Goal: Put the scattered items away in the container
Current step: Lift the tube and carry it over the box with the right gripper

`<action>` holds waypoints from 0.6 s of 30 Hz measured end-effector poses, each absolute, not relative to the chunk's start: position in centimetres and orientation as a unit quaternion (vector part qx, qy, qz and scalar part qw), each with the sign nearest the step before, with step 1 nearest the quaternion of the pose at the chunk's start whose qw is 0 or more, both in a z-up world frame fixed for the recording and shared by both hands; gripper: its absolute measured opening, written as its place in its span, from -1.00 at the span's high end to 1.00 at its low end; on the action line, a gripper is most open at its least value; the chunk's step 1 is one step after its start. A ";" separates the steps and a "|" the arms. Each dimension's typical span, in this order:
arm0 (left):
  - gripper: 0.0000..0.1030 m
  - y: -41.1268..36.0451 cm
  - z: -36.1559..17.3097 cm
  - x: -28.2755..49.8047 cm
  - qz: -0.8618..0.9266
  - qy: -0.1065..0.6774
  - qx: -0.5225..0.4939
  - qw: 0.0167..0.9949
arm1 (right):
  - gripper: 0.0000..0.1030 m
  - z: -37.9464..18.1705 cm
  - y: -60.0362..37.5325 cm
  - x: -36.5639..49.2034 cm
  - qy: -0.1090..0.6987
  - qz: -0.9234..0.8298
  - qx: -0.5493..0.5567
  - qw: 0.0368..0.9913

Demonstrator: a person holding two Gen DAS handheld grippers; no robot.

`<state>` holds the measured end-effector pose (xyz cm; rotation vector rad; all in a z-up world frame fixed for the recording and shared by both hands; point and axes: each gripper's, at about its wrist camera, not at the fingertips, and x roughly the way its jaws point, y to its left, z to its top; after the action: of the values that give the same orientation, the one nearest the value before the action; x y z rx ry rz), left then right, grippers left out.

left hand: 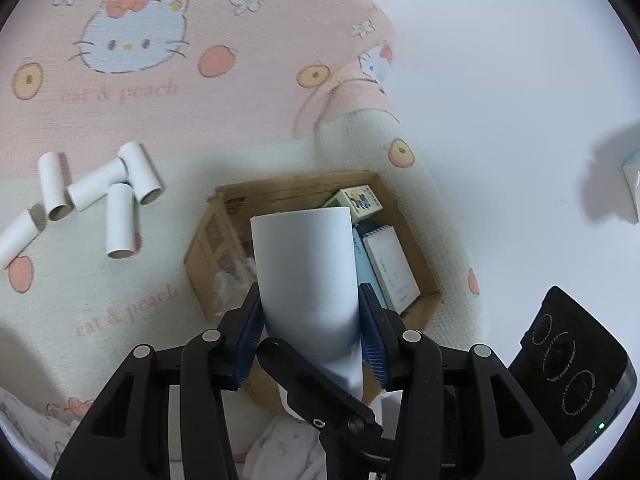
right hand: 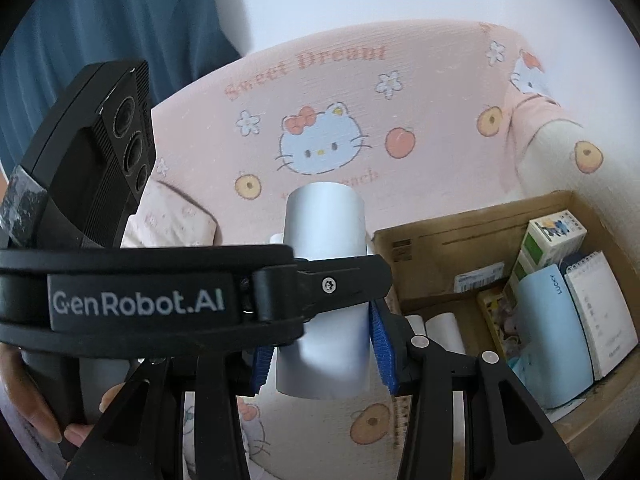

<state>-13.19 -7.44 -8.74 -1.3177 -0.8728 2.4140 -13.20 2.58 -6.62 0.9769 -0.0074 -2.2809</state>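
Observation:
My left gripper [left hand: 310,320] is shut on a white paper tube [left hand: 306,272] and holds it above the open cardboard box [left hand: 208,240]. My right gripper [right hand: 322,344] is shut on another white tube [right hand: 326,280], held upright left of the same box [right hand: 424,240]. The left gripper's body [right hand: 140,288] crosses in front of it. Several more white tubes [left hand: 100,192] lie scattered on the pink cartoon-cat blanket [left hand: 168,92] left of the box. The box holds a small carton [right hand: 556,232], a light blue case [right hand: 548,320], a spiral notepad [right hand: 600,312] and two tubes [right hand: 440,328].
A white wall [left hand: 500,80] stands to the right of the box. The right gripper's camera housing [left hand: 568,364] sits at lower right in the left wrist view. A blue curtain [right hand: 100,20] hangs at the back left. A hand [right hand: 48,412] holds the left gripper's handle.

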 end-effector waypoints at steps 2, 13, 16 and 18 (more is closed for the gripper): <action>0.04 -7.0 -9.0 -13.7 0.823 -0.307 -0.458 0.134 | 0.21 -6.7 3.3 -13.5 -0.008 -0.873 0.373 0.314; 0.04 -3.4 -10.5 -17.8 0.808 -0.279 -0.493 0.159 | 0.21 -9.1 7.3 -17.0 -0.027 -0.872 0.405 0.273; 0.04 -2.5 -11.4 -19.0 0.803 -0.277 -0.501 0.165 | 0.21 -9.8 8.0 -18.0 -0.023 -0.870 0.414 0.267; 0.04 -2.0 -12.2 -20.0 0.797 -0.279 -0.510 0.162 | 0.21 -10.3 8.3 -18.8 -0.018 -0.866 0.424 0.264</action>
<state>-19.95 -2.00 -12.20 -1.4558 -0.7967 2.2750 -18.79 8.31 -10.31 1.1448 -0.0491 -2.3414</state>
